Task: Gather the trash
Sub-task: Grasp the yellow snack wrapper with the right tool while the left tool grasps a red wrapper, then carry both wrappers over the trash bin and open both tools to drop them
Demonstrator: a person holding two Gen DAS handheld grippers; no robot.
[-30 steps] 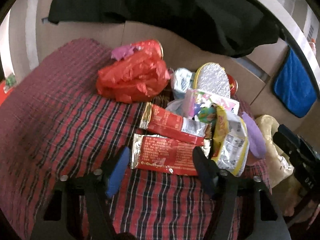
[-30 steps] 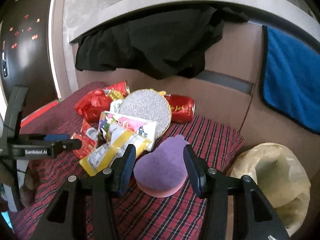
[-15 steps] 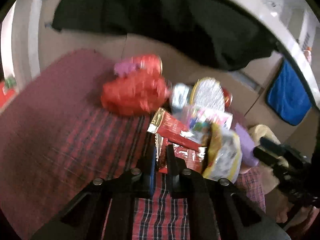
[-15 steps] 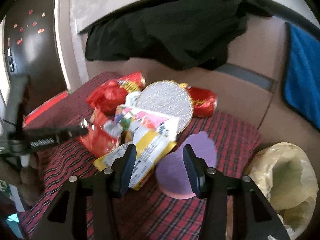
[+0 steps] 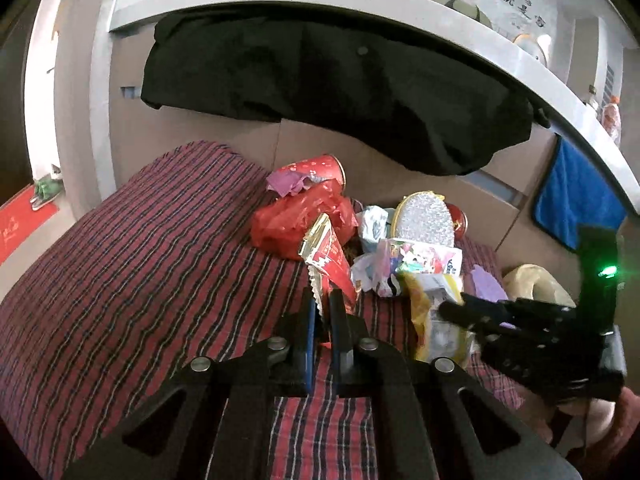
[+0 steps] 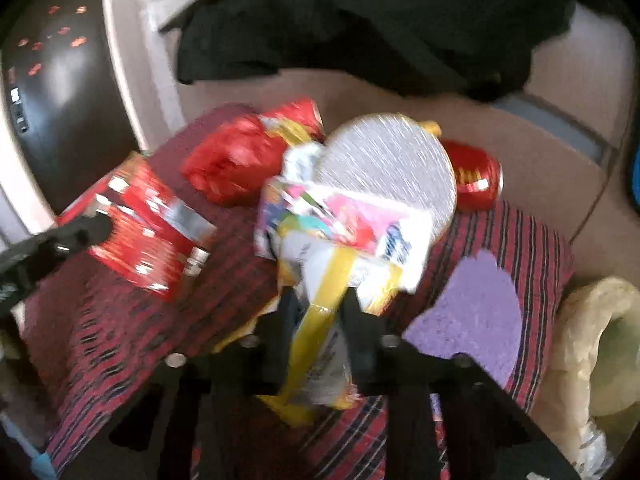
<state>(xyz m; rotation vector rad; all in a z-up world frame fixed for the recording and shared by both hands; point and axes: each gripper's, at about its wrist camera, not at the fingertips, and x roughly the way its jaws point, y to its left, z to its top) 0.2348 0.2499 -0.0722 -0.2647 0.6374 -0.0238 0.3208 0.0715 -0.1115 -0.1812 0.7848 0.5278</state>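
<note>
A pile of trash lies on a red plaid cloth (image 5: 140, 280). My left gripper (image 5: 323, 300) is shut on a red foil wrapper (image 5: 330, 256) and holds it up above the cloth; the wrapper also shows in the right wrist view (image 6: 144, 236). My right gripper (image 6: 318, 300) is shut on a yellow and white snack bag (image 6: 324, 320), also seen in the left wrist view (image 5: 432, 312). Behind lie a red plastic bag (image 5: 296, 220), a colourful carton (image 6: 340, 220), a silver round board (image 6: 384, 176), red cans (image 6: 476, 180) and a purple foam piece (image 6: 476, 312).
A yellowish plastic bag (image 6: 592, 360) sits open at the right, past the cloth's edge. A black garment (image 5: 340, 92) hangs from a shelf behind the pile. A blue towel (image 5: 576, 204) hangs at the right. A brown panel wall runs behind.
My left gripper closed on the red foil wrapper and lifted it off the cloth. My right gripper moved left from the purple foam and closed on the yellow snack bag.
</note>
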